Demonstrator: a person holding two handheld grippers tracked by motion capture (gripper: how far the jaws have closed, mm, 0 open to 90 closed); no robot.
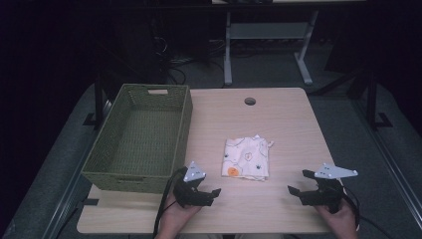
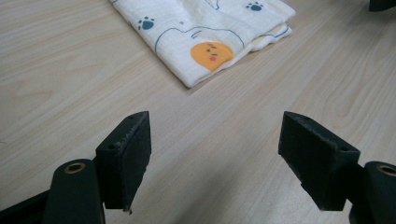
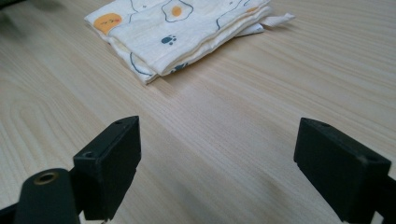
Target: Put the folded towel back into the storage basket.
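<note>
A folded cream cloth [image 1: 247, 158] printed with eggs, paw marks and an orange face lies flat near the middle of the wooden table [image 1: 288, 124]. My left gripper [image 1: 211, 191] rests low at the front, left of the cloth's near corner, jaws wide apart and empty. In the left gripper view the cloth [image 2: 205, 32] lies ahead beyond the open jaws. My right gripper [image 1: 299, 183] sits at the front right, open and empty too. The cloth [image 3: 177, 28] shows far ahead in the right gripper view, its layered edge facing me.
A green woven basket [image 1: 142, 137] with handle cutouts stands on the table's left side, just behind my left gripper, nothing visible inside. A round cable hole [image 1: 250, 101] sits near the far edge. A desk frame [image 1: 268, 45] stands on the dark floor beyond.
</note>
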